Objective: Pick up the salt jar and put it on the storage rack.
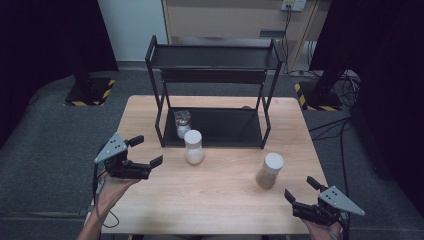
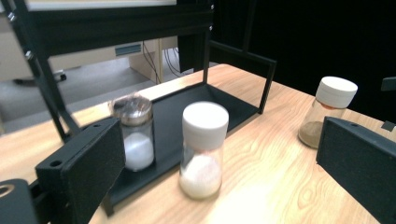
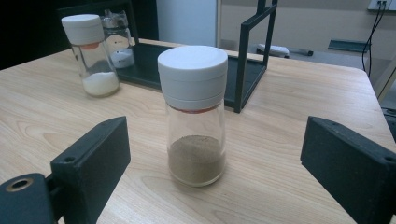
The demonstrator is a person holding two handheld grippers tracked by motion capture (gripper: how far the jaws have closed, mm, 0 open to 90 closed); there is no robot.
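Two jars (image 1: 194,147) (image 1: 270,170) before rack (image 1: 215,55)

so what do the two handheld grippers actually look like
Both are black tools with two flat, blocky black jaws. The left gripper and the right gripper each carry a grey three-cornered plate on top, dotted with small holes. In the gripper views the jaws show round screw holes near their base. A thin dark cable trails from the left one. Both forearms are bare, with no sleeves.

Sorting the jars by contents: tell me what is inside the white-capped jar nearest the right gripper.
The jar holds a shallow layer of brown powder at the bottom; the glass above is empty. The white cap hides whatever lies beneath it.
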